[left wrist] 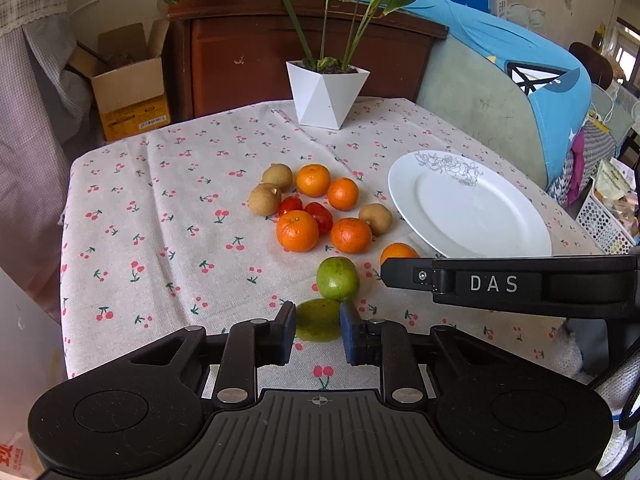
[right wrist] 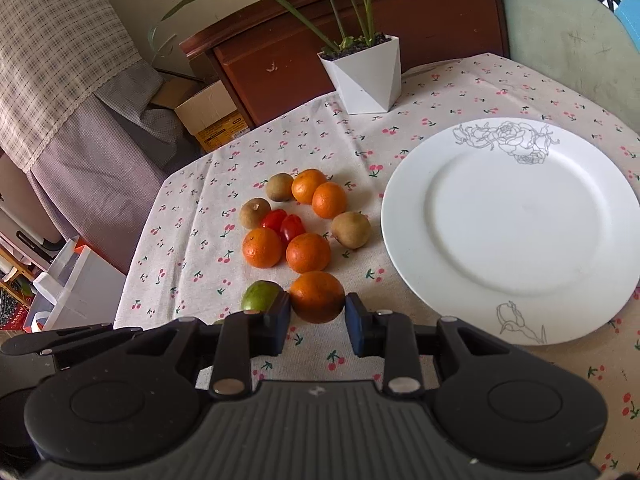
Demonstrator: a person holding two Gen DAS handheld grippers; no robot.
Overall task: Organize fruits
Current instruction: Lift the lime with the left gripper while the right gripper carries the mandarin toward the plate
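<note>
A cherry-print tablecloth [left wrist: 160, 200] covers the table. The left gripper [left wrist: 318, 326] is clamped on a green fruit [left wrist: 318, 320]; a second green fruit [left wrist: 338, 278] sits just beyond its tips. The right gripper [right wrist: 318, 316] pinches an orange [right wrist: 317, 297]. Ahead of both lies the remaining cluster of fruit [right wrist: 304, 220], with an empty white plate [right wrist: 512, 232] to its right and a potted plant [right wrist: 366, 76] farthest off.

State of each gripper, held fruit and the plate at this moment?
Left gripper: shut on green fruit.
Right gripper: shut on orange.
Second green fruit: loose on cloth.
Plate: flat, nothing on it.
Plant pot: upright.
</note>
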